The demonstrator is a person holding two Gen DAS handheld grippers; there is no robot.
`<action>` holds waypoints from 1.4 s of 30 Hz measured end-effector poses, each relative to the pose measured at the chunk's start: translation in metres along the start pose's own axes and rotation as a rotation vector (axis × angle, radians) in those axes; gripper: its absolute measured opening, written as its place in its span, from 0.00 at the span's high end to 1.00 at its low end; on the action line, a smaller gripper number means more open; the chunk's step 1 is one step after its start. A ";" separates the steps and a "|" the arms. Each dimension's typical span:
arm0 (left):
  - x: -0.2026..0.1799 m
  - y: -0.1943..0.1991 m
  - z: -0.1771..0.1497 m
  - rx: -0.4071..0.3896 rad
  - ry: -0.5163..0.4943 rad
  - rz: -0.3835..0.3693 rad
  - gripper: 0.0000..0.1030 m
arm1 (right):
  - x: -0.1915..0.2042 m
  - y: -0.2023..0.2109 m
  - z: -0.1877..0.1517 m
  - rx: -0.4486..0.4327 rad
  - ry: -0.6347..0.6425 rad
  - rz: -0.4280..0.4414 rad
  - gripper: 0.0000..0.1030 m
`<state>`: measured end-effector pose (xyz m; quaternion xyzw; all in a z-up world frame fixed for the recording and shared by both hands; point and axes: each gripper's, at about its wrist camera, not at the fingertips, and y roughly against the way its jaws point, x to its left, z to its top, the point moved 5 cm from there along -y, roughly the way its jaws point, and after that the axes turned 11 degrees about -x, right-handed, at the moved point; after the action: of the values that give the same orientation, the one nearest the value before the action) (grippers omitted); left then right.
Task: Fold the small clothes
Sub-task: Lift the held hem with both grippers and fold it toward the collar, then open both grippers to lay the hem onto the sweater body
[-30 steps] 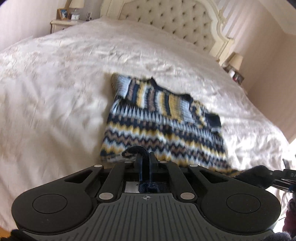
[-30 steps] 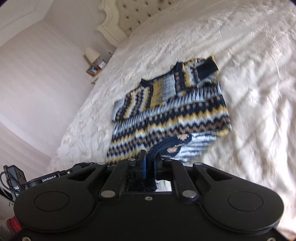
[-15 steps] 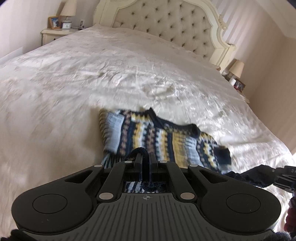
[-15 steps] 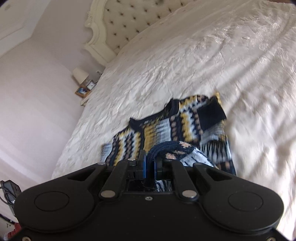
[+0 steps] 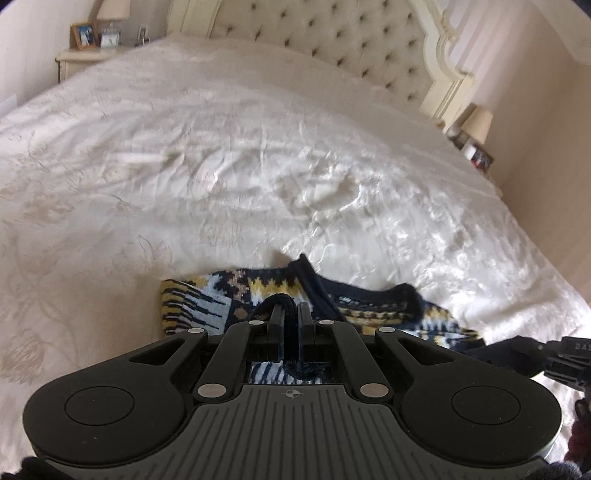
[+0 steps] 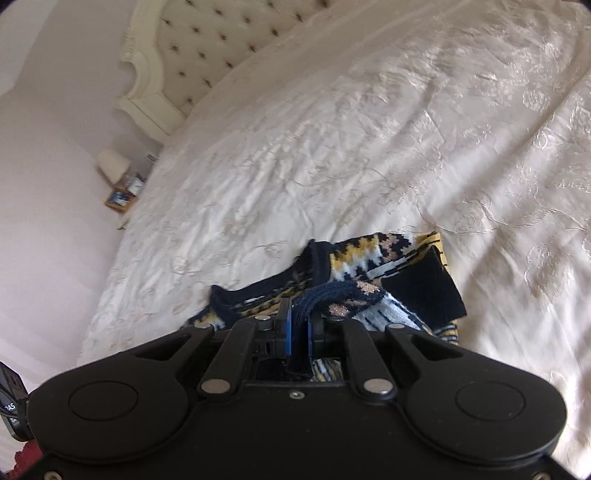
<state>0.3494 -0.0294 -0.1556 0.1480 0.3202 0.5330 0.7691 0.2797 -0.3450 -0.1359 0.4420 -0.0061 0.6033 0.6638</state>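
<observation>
Both tools pinch the sweater's navy hem: left tool (image 5: 290, 314) and right tool (image 6: 298, 315) each have jaws pressed together on a bunch of knit. The sweater (image 5: 236, 295) lies on the bed (image 5: 221, 166), well short of the headboard (image 5: 332, 40), its hem lifted over the body toward the collar (image 6: 314, 258). Judged: bottom-up fold about half carried; laying down, releasing and any further fold remain.

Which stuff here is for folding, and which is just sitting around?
For folding: patterned sweater, left gripper, right gripper, both shut on its dark hem.
Just around: bedspread, headboard, lamp, photo frame.
</observation>
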 end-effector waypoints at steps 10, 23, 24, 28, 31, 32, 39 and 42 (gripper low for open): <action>0.021 -0.038 0.003 0.042 0.097 -0.002 0.54 | -0.010 -0.041 0.016 0.014 0.013 -0.044 0.49; 0.017 -0.037 -0.002 0.098 -0.038 0.068 0.44 | -0.018 -0.054 0.021 0.071 0.194 -0.034 0.49; 0.017 -0.038 -0.008 0.115 -0.043 0.069 0.44 | -0.020 -0.054 0.019 0.087 0.213 -0.036 0.49; 0.013 -0.050 -0.020 0.161 -0.065 0.064 0.44 | -0.027 -0.058 0.009 0.134 0.271 -0.040 0.49; 0.011 -0.067 -0.022 0.187 -0.125 0.083 0.44 | -0.028 -0.067 0.006 0.159 0.305 -0.040 0.49; 0.012 -0.075 -0.023 0.199 -0.146 0.102 0.44 | -0.028 -0.071 0.005 0.168 0.323 -0.043 0.49; 0.025 -0.105 -0.032 0.242 -0.163 0.115 0.44 | -0.042 -0.107 -0.001 0.238 0.337 -0.062 0.48; 0.024 -0.106 -0.033 0.237 -0.168 0.110 0.44 | -0.043 -0.114 -0.002 0.249 0.324 -0.053 0.61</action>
<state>0.4104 -0.0522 -0.2491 0.2991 0.3067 0.5186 0.7400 0.3586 -0.3650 -0.2261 0.4180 0.1870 0.6449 0.6119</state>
